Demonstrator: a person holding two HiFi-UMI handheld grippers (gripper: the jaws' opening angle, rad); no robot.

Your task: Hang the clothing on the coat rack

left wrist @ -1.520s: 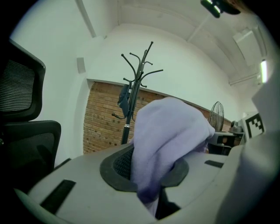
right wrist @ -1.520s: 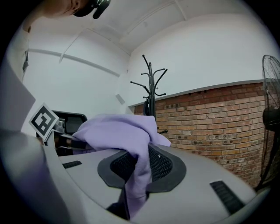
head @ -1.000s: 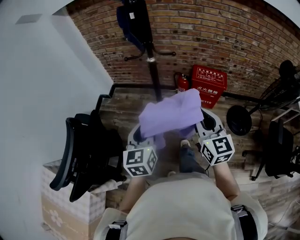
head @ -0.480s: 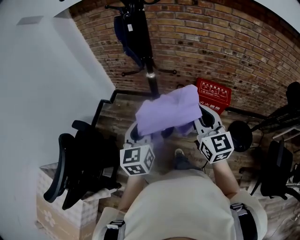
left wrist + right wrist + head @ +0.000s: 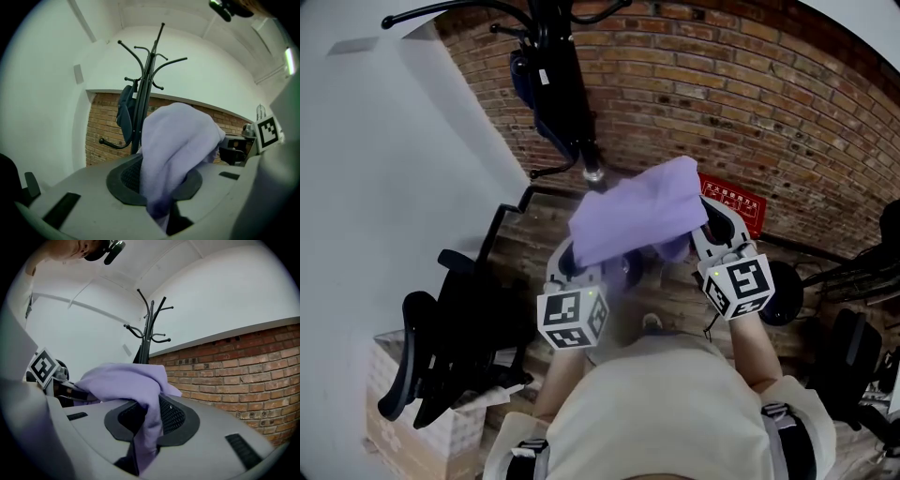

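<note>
A light purple garment (image 5: 633, 211) is stretched between both grippers and bunched up at chest height. My left gripper (image 5: 577, 261) is shut on its left end; the cloth (image 5: 178, 140) runs down between the jaws. My right gripper (image 5: 712, 228) holds the right end. Its jaws are opening slightly, with the cloth (image 5: 126, 380) still pinched between them. The black coat rack (image 5: 567, 103) stands just beyond the garment, against the brick wall. A dark blue garment (image 5: 523, 80) hangs on it. Its upper hooks (image 5: 147, 61) are bare in both gripper views.
A black office chair (image 5: 441, 347) and a cardboard box (image 5: 389, 431) are at the left. A white wall (image 5: 384, 169) closes the left side. A red fire box (image 5: 739, 208) leans on the brick wall. A round black stand (image 5: 783, 305) and another chair (image 5: 853, 361) are at the right.
Both grippers have risen with the purple garment and moved closer to the coat rack. The rack's upper hooks have come into the head view.
</note>
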